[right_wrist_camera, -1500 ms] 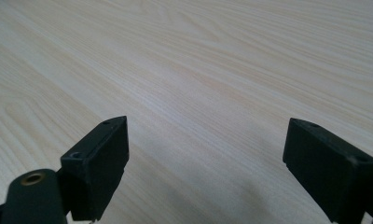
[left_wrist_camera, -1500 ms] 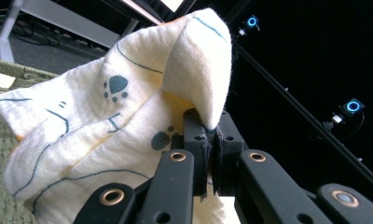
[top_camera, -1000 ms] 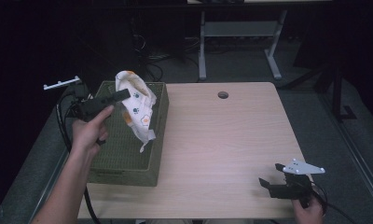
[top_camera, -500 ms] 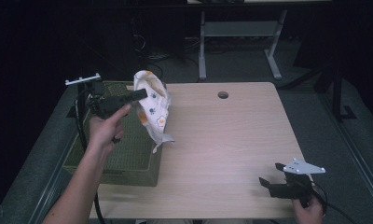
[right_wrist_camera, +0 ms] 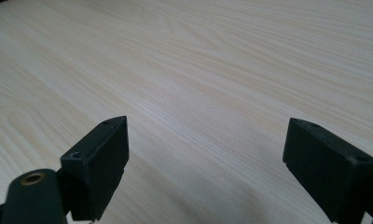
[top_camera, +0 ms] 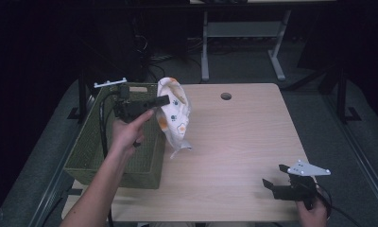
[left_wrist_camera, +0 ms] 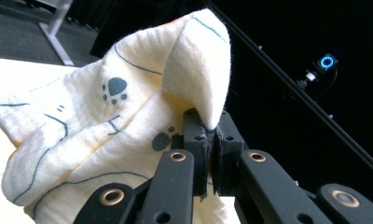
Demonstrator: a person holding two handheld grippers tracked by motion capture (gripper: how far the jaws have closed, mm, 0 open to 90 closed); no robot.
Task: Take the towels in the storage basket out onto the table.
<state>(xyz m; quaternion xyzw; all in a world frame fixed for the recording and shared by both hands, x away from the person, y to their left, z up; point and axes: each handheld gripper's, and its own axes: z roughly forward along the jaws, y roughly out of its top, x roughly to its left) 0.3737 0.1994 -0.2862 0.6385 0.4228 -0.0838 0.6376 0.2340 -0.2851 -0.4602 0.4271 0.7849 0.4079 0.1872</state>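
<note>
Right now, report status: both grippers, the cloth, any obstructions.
Left gripper shut on white paw-print cloth, hanging above wooden table beside green woven basket. Right gripper open, empty. Nothing obstructing.

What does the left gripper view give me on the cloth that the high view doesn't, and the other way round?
Left gripper view: the left gripper has its jaws shut on a fold of the cloth, whose paw prints show.

High view: the cloth hangs above the table beside the green basket; the right gripper waits open near the front edge.

Both: the cloth pinched in the left gripper, off the table.
</note>
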